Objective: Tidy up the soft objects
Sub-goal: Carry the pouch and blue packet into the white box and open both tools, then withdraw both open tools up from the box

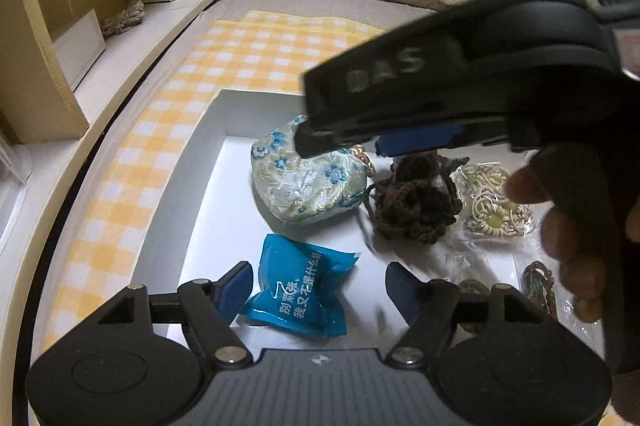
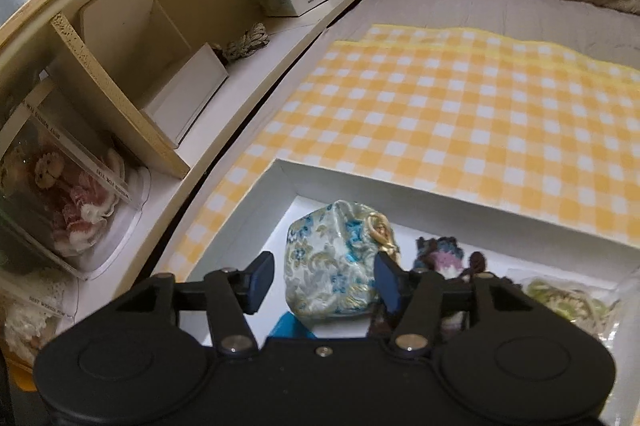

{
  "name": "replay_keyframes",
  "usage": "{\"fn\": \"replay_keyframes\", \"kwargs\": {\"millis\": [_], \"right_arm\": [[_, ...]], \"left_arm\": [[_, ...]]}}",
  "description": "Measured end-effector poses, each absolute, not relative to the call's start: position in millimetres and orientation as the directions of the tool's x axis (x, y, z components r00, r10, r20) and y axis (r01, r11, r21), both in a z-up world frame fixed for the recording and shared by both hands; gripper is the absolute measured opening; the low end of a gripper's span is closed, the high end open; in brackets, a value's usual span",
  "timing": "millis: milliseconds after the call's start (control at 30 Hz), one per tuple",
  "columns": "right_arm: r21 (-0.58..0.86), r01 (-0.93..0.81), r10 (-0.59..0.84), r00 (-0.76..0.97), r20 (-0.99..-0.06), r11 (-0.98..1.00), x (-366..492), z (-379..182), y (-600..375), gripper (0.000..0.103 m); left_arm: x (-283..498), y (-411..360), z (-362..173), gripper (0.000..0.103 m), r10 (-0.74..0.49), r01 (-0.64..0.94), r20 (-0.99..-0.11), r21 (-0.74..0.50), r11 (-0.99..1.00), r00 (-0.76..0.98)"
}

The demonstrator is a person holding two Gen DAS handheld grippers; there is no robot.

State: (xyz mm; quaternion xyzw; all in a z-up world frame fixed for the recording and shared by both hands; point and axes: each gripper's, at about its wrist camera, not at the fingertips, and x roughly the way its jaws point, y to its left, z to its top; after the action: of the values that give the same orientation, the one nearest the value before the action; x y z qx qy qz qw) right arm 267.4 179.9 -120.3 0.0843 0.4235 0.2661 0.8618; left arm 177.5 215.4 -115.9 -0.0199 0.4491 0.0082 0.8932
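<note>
The right gripper hangs wide open over the brocade pouch in the white box; the left gripper, equally open and empty, straddles the blue packet. Best to close gently mid-body — soft fabric slips.

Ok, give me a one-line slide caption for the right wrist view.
Open right tool poised over a floral brocade pouch inside a white box on a yellow checked cloth.

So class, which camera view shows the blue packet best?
The left wrist view: the blue packet lies whole between that gripper's open fingers, print visible. The right wrist view shows only a blue corner behind the gripper body.
</note>
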Motion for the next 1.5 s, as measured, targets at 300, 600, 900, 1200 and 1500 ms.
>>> {"fn": "replay_keyframes", "kwargs": {"millis": [300, 600, 900, 1200, 1500], "right_arm": [[0.345, -0.391, 0.515, 0.528, -0.675, 0.853, 256, -104, 158, 0.061], [0.299, -0.417, 0.502, 0.56, -0.66, 0.858, 233, -83, 139, 0.067], [0.253, -0.442, 0.495, 0.612, -0.617, 0.861, 200, -53, 111, 0.072], [0.225, -0.423, 0.469, 0.665, -0.581, 0.878, 170, -28, 72, 0.075], [0.203, -0.406, 0.447, 0.709, -0.545, 0.891, 134, -15, 30, 0.081]], "left_arm": [[167, 211, -103, 0.08, 0.002, -0.048, -0.791, -0.035, 0.998, 0.612], [154, 205, -82, 0.084, 0.006, -0.063, -0.765, -0.045, 0.997, 0.644], [136, 196, -57, 0.09, 0.019, -0.082, -0.735, -0.05, 0.995, 0.678], [115, 188, -30, 0.092, 0.047, -0.09, -0.705, -0.024, 0.996, 0.708], [90, 178, -9, 0.103, 0.092, -0.092, -0.671, 0.036, 0.995, 0.736]]}}
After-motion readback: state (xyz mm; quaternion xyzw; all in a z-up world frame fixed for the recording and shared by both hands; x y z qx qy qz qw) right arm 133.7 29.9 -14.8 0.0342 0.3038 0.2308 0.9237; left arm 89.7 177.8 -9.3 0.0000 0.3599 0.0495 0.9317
